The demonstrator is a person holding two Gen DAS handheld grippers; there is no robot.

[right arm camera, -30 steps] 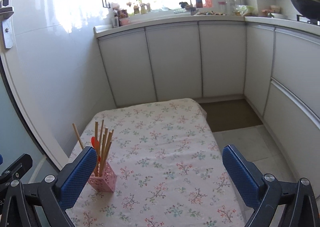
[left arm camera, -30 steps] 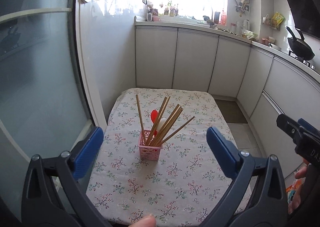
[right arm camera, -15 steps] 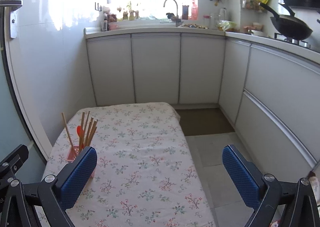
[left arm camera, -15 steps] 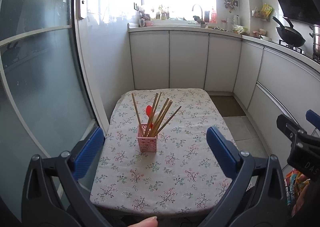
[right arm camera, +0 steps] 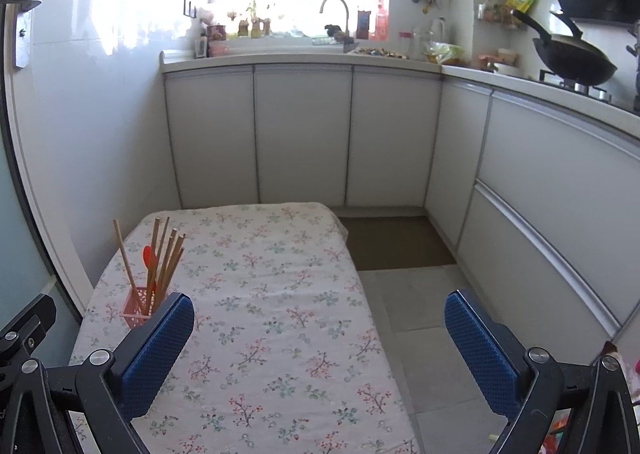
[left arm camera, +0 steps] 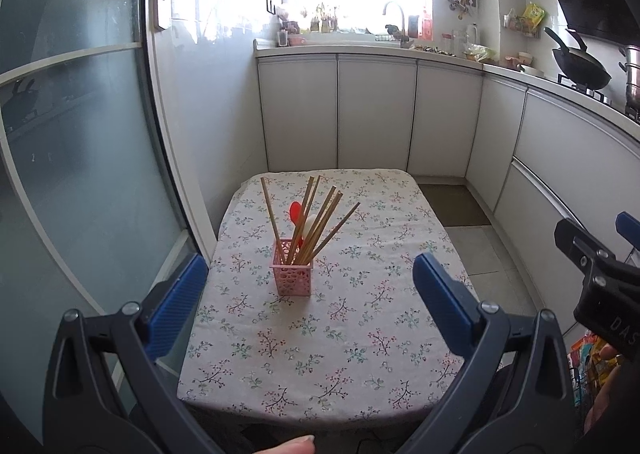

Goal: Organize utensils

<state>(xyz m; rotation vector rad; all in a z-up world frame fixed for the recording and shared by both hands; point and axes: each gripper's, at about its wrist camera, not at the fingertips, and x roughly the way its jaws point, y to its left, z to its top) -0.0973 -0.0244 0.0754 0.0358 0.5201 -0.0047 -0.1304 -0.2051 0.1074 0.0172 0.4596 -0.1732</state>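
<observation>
A pink lattice holder stands upright on the floral tablecloth, left of the table's middle. It holds several wooden chopsticks, a red spoon and a white spoon. My left gripper is open and empty, held back above the table's near edge. My right gripper is open and empty, over the table's right side. In the right wrist view the holder shows at the left, partly behind my left fingertip. The right gripper's body shows at the left wrist view's right edge.
A glass door with a handle stands left of the table. White cabinets run behind and along the right, with a sink tap and a black wok on the counter. Tiled floor lies right of the table.
Both grippers have pulled back and risen from the table, so the holder looks smaller and farther. Both stay open and empty. The holder has not moved.
</observation>
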